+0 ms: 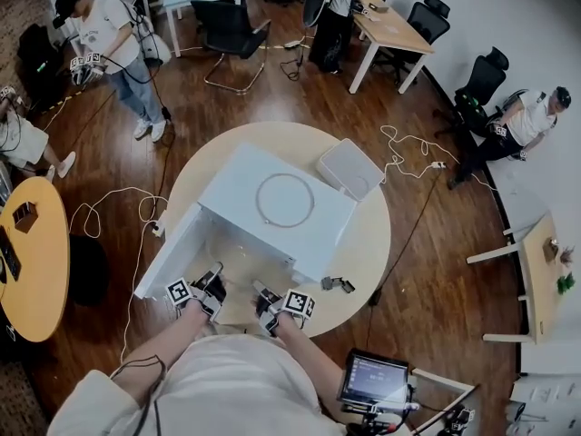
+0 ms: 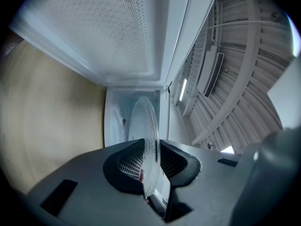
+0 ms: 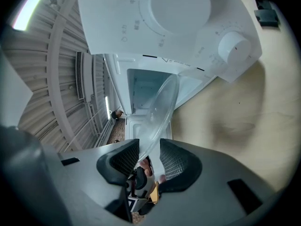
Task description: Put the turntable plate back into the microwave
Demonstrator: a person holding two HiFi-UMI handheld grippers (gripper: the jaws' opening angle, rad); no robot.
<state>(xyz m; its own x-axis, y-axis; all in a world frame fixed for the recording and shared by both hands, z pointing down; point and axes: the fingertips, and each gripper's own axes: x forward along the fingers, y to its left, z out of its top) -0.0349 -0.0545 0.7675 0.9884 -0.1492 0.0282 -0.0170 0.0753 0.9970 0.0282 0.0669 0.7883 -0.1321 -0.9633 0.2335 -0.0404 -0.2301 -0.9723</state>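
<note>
Nearest, the left gripper point(image 2: 153, 161) had its jaws clamped narrowly on the left rim of the clear turntable plate point(image 2: 143, 121). The right gripper point(image 3: 145, 157) pinched the right rim the same way. Between them the plate hung at the open mouth of the white microwave point(image 1: 272, 198) on the round table point(image 1: 368, 243), its door point(image 1: 168, 252) swung out left. A ring point(image 1: 284, 200) lay on the microwave's top.
</note>
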